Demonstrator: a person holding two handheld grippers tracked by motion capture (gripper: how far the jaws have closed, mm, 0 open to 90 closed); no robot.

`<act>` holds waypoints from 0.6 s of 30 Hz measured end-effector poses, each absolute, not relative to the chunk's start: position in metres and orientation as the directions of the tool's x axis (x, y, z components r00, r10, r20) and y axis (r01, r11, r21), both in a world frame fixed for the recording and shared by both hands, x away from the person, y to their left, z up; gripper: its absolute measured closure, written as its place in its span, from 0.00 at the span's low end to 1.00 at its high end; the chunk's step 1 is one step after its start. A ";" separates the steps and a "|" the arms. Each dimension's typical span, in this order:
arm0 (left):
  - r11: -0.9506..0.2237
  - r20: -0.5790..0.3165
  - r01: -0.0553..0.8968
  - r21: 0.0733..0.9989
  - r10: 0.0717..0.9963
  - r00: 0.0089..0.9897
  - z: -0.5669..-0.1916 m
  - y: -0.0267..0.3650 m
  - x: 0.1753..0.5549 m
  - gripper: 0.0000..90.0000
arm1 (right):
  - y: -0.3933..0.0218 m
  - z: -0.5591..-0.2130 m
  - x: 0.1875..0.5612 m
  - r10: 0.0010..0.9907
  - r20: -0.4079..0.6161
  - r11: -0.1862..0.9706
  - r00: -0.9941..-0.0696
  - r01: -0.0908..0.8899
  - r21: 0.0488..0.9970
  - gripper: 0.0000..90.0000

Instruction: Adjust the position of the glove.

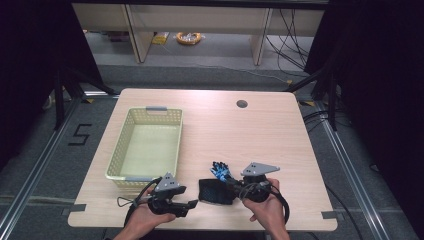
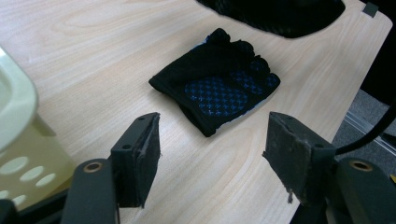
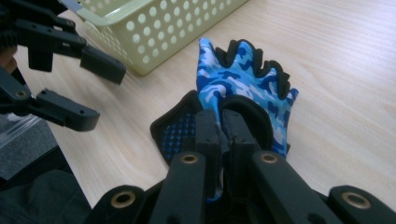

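Two fingerless gloves lie near the table's front edge. A black glove (image 1: 214, 192) rests palm up, showing a blue diamond grip pattern (image 2: 219, 91). The blue camouflage glove (image 3: 243, 77) overlaps its far side, fingers pointing away from me (image 1: 220, 171). My right gripper (image 3: 222, 116) is shut on the camouflage glove's black cuff (image 1: 232, 183). My left gripper (image 2: 212, 123) is open just left of the black glove, with bare table between its jaws (image 1: 192, 204). It also appears in the right gripper view (image 3: 105, 95).
A pale yellow perforated basket (image 1: 131, 131) stands empty on the table's left half, close behind my left gripper (image 2: 14, 107) (image 3: 163, 32). A round cable hole (image 1: 242, 104) sits at the back of the table. The table's front edge runs just beneath both hands.
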State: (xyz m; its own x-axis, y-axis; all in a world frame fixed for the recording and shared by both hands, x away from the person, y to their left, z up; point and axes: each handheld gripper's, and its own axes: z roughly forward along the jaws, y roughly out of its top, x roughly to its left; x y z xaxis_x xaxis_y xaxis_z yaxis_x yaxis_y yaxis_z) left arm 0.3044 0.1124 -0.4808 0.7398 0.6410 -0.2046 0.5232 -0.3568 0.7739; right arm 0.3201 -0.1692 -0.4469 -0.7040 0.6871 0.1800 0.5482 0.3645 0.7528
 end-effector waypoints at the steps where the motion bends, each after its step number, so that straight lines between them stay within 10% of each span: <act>1: -0.363 -0.200 0.522 0.772 0.641 0.741 -0.480 0.113 0.304 0.37 | -0.168 -0.447 0.318 0.695 0.178 0.362 -0.696 0.554 0.750 0.96; 18: -0.391 -0.223 0.525 0.756 0.600 0.768 -0.492 0.098 0.287 0.40 | -0.126 -0.485 0.318 0.671 0.284 0.351 -0.685 0.631 0.692 0.83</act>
